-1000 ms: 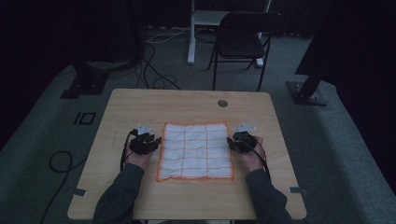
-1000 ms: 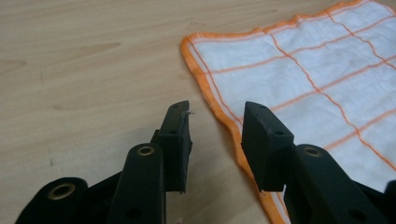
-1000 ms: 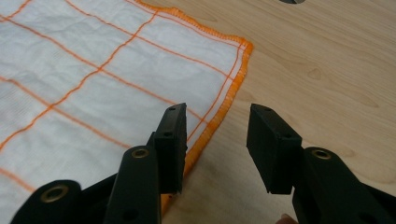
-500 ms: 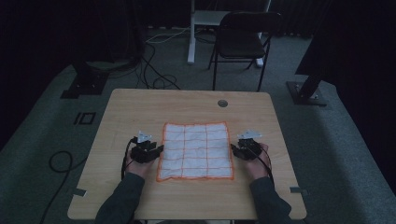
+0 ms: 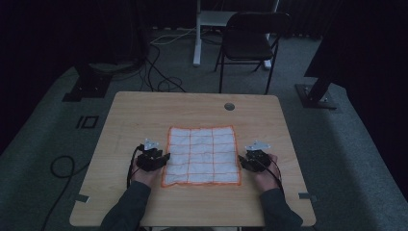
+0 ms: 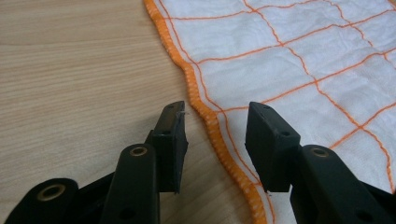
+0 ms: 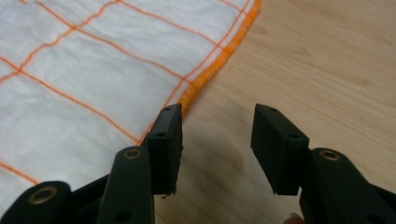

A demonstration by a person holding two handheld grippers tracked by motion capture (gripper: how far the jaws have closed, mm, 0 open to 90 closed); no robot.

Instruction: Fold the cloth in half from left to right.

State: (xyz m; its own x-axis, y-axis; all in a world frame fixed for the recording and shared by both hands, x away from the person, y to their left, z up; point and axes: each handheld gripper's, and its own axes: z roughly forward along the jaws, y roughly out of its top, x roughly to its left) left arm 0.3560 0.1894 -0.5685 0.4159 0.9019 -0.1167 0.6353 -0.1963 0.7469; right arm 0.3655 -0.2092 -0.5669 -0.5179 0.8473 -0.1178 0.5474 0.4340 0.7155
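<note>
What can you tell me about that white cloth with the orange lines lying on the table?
The white cloth with orange grid lines and a thick orange stitched border looks like soft woven cotton. It lies spread flat, roughly square, on the light wooden table, nearer the person's edge. Its surface is faintly wrinkled and its side hems wave a little. The left black two-jaw gripper straddles its left hem with jaws apart; the right black two-jaw gripper sits at its right hem, one jaw over the cloth. Neither pinches it.

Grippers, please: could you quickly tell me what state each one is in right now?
Left gripper: open, just been opening, straddling the cloth edge, holding nothing.
Right gripper: open, just been opening, at the cloth's other edge, holding nothing.
</note>
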